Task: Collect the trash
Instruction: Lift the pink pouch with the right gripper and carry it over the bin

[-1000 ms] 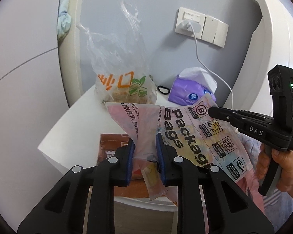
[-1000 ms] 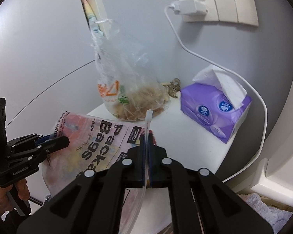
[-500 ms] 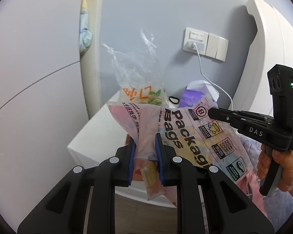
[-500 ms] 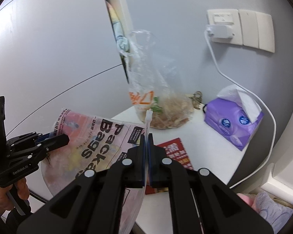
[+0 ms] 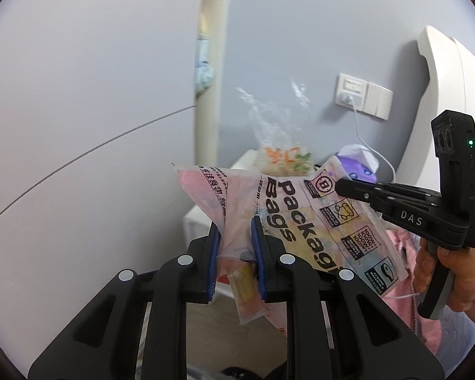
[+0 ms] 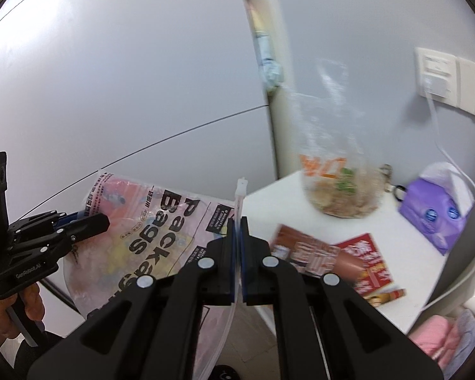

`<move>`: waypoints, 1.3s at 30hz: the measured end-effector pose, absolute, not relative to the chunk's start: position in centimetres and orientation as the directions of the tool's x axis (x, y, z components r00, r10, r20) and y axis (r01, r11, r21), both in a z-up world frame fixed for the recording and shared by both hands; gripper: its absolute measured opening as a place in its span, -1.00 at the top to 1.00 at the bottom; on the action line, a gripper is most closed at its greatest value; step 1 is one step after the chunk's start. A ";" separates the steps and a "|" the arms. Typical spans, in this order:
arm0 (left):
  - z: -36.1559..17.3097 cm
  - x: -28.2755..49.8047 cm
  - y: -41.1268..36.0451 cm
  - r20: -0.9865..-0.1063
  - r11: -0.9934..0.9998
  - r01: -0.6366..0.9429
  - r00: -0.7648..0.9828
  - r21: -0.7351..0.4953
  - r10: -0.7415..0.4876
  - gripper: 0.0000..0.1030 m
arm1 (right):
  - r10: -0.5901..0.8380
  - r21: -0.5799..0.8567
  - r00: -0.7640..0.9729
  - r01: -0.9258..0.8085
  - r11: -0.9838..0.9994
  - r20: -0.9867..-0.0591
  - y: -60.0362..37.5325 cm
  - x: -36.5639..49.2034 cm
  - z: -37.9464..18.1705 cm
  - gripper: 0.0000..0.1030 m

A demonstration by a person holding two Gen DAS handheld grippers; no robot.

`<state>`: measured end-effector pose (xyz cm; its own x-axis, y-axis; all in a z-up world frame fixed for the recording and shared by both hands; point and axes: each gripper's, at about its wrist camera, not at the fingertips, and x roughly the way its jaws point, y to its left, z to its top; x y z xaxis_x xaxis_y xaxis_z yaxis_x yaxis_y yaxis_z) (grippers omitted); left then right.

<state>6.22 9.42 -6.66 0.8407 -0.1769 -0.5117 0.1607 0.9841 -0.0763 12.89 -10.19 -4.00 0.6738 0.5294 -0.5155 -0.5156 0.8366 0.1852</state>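
Both grippers have drawn back from the white desk (image 6: pixel 348 221) since a second ago, carrying the pink "Package Bags" pouch (image 5: pixel 304 218) with them, so the desk now sits farther off and the floor shows beneath the pouch. The pouch hangs in the air short of the desk, stretched between the two tools. The left gripper (image 5: pixel 236 247) has its jaws clenched on a bunched fold near the pouch's left corner; the right gripper (image 6: pixel 238 243) has its jaws pinched tight on the thin top edge. I'd say the pouch is being held as the collecting bag, pulled clear before the next piece goes in.

On the desk remain the clear plastic bag with food scraps (image 6: pixel 342 190), the red leaflets (image 6: pixel 332 256) near the desk's front edge, and the purple tissue pack (image 6: pixel 437 209) toward the wall socket (image 6: pixel 435 76). The right view is smeared by motion, so the leaflets' print is unreadable, and whether the pouch's mouth is open cannot be made out. Something yellow shows through the pouch below the left jaws; I cannot tell what.
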 end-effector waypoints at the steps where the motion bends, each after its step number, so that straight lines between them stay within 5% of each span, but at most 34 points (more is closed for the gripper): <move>1: -6.6 5.7 10.1 -0.511 0.986 0.149 0.843 -0.076 -0.167 0.66 | 0.538 0.185 0.668 -0.526 0.830 -0.514 -9.4 12.6 -3.9 0.91; 20: -10.1 -4.2 19.6 -0.557 0.996 -0.061 0.830 -0.070 0.011 0.66 | 0.637 0.155 0.514 -0.696 0.701 -0.574 2.8 6.2 -7.1 0.91; 39: -21.7 -9.4 25.0 -0.710 0.975 -0.200 0.701 -0.100 0.071 0.66 | 0.567 0.153 0.319 -0.760 0.632 -0.760 11.6 2.0 -18.9 0.91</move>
